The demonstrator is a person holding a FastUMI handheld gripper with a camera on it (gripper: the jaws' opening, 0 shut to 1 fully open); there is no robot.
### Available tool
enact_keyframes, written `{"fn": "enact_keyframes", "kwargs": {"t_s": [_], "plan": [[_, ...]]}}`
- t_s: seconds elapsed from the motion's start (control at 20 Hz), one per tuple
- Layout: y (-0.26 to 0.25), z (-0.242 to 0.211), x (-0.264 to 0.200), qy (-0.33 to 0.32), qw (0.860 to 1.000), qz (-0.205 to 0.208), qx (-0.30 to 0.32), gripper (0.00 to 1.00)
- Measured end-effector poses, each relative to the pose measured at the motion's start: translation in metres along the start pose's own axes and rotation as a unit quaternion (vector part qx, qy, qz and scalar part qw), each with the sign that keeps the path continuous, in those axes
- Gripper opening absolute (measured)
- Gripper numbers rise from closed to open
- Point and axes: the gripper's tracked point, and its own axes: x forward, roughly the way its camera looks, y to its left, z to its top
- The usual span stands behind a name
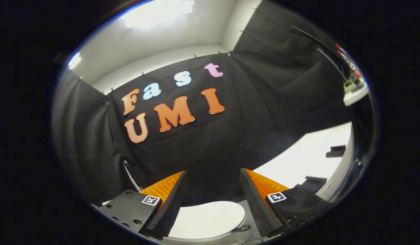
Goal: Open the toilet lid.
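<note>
The white toilet lid (206,217) lies low between your gripper's (213,177) two fingers, at about 6 o'clock from the fingertips, its rounded edge curving toward the 4 o'clock finger. It looks flat and closed; whether a bowl sits under it you cannot tell. Your gripper is spread wide, fingers well apart, touching nothing, their tips raised above the lid against the dark cloth. At 3 o'clock from the fingers runs a white counter (308,160), with two small dark blocks (335,150) on it, one near its far rim and one closer to you. Farther off at 2 o'clock, a white shelf (356,95) carries small cluttered items, too small to name. Black cloth walls (281,85) close the booth, and a white ceiling with a bright light (158,13) sits above.
</note>
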Motion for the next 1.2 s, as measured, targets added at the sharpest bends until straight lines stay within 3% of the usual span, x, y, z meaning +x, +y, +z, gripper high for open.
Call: {"fn": "enact_keyframes", "kwargs": {"t_s": [0.2, 0.55, 0.8, 1.0, 1.2], "plan": [[-0.045, -0.094, 0.006, 0.057, 0.993, -0.049, 0.091, 0.98], [-0.12, -0.224, 0.005, 0.15, 0.957, -0.14, 0.203, 0.98], [-0.145, -0.261, 0.016, 0.156, 0.939, -0.18, 0.248, 0.98], [-0.153, -0.288, 0.024, 0.171, 0.925, -0.189, 0.281, 0.97], [-0.147, -0.298, 0.036, 0.17, 0.925, -0.167, 0.296, 0.83]]}}
